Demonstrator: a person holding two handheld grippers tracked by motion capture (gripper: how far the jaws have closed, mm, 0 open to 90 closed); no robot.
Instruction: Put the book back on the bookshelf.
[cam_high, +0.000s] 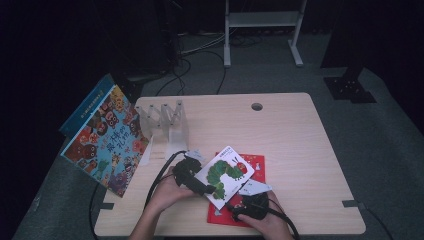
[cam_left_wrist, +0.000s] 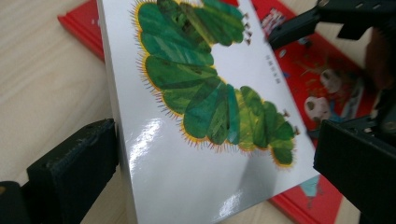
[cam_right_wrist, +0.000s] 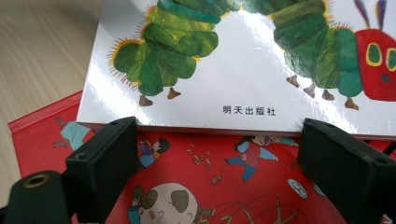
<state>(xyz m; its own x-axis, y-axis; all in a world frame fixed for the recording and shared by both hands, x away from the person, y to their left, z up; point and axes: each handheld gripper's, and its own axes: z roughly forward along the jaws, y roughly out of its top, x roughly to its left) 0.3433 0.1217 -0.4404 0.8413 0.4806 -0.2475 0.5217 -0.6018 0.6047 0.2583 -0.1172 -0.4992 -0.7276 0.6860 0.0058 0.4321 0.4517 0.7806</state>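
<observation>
Item: white caterpillar book (cam_high: 225, 176), lying on the red picture book (cam_high: 255, 165) near the front edge of the table (cam_high: 300, 130), at about 6 o'clock from the table's centre.

Right hand-held gripper (cam_high: 245, 206), nearest the person, at the white book's 5 o'clock corner. In the right gripper view its jaws stood apart, one near each end of the book's lower edge, level with it and just short of it; nothing lay between the pads — released.

Left hand-held gripper (cam_high: 196, 184), at the book's 9 o'clock edge. In the left gripper view the book sat between the two jaws with the cover across the gap; whether the pads pressed on it could not be told.

Handling note, as a judgement: the step looked like lifting the white book off the red one. It would go best with the right jaws slid squarely over the lower edge before closing, cover and back both caught, and the left side kept low so the glossy cover did not slip.

Views compared: the right gripper view gave the printed line of characters and the caterpillar's red head (cam_right_wrist: 380, 65); the left gripper view gave the green body and the other gripper's jaw tip beyond. The high view gave the rest — clear folding book rack (cam_high: 165, 122) at 11 o'clock, and farther left a large colourful book (cam_high: 107, 142) leaning off the table's 9 o'clock side.
</observation>
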